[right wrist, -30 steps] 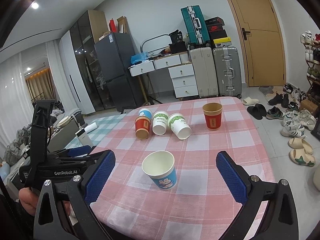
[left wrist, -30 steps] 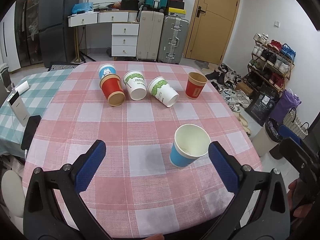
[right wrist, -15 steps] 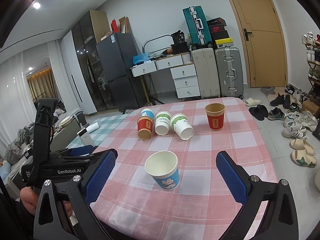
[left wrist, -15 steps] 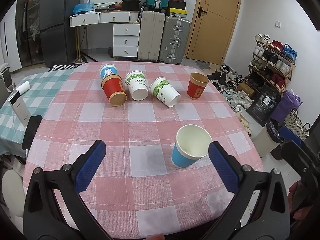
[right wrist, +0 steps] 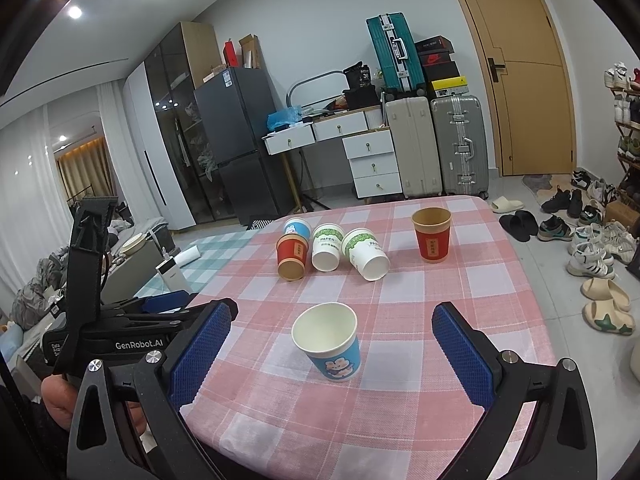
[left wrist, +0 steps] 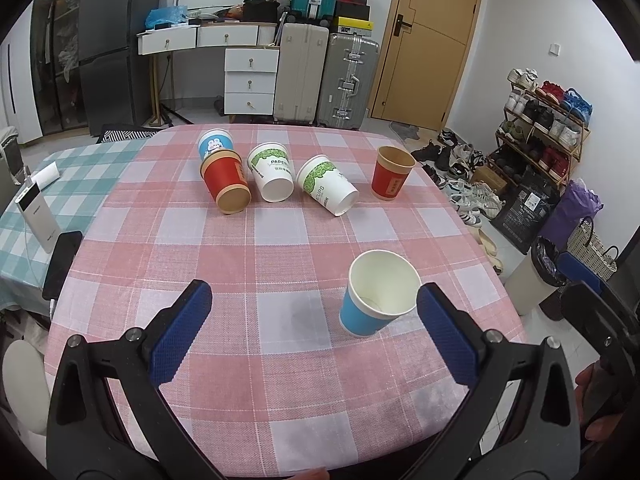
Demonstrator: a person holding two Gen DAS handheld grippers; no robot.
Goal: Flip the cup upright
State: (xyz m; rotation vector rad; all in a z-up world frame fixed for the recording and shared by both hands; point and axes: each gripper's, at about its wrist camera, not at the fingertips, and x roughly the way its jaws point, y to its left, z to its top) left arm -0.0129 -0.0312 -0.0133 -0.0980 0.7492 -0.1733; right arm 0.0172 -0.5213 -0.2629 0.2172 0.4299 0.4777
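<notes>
Blue cup (left wrist: pixel 378 294): stands upright near the table's near edge, mouth up, empty, apart from every other cup; rabbit print faces the right wrist view (right wrist: pixel 329 342).
Red cup (left wrist: pixel 391 174): upright at the far right of the row.
Lying cups: three rest on their sides with mouths toward the cameras: a red one (left wrist: pixel 226 184) at the left, a white one (left wrist: pixel 272 178) beside it, a second white one (left wrist: pixel 328 185) next along.
Far blue cup (left wrist: pixel 215 145): just behind the lying red one; whether it lies or stands inverted cannot be told.
Left gripper (left wrist: pixel 314 334): jaws spread wide, holding nothing, poised above the near part of the table; the upright blue cup sits just inside its right finger without contact.
Right gripper (right wrist: pixel 330 346): jaws spread wide, holding nothing; the blue cup appears between its fingers, untouched.
Table (left wrist: pixel 280 380): pink checked cloth.
Progress (judgement): two cups are upright; at least three remain to be flipped. No cup is gripped, so the next pick in the far row has not begun.
</notes>
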